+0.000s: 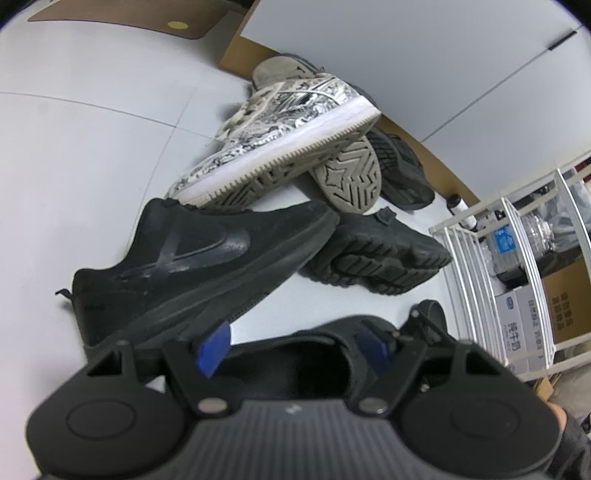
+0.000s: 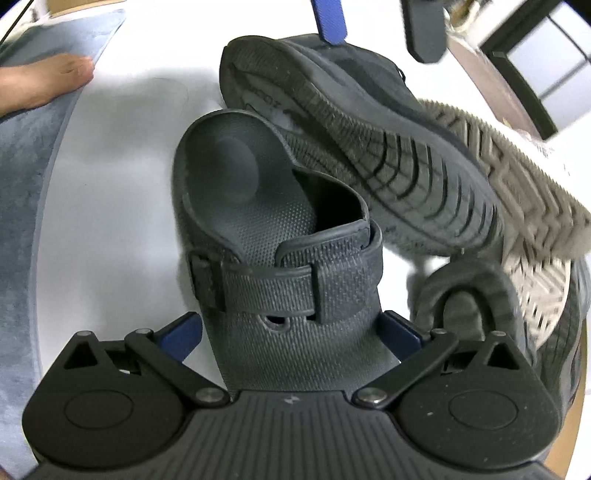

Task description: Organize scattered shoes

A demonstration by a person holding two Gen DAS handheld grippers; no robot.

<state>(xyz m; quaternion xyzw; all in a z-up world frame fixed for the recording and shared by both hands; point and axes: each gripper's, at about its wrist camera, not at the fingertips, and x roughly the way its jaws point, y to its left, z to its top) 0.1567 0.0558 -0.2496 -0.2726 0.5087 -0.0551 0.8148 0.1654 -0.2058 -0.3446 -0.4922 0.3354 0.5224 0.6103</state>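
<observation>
My left gripper is open, its blue pads either side of a black sandal below it. Beyond it a black sneaker lies tilted against a patterned white sneaker. A black treaded shoe lies sole-up to the right, another dark shoe behind. My right gripper straddles the toe of a dark grey sandal, jaws wide around it. The black sneaker shows sole-up behind it, with the other gripper's blue pad at its heel.
A white wire rack with boxes and bottles stands at the right. A wall and brown skirting run behind the shoe pile. A blue-grey mat with a bare foot lies at the left. The floor is pale grey.
</observation>
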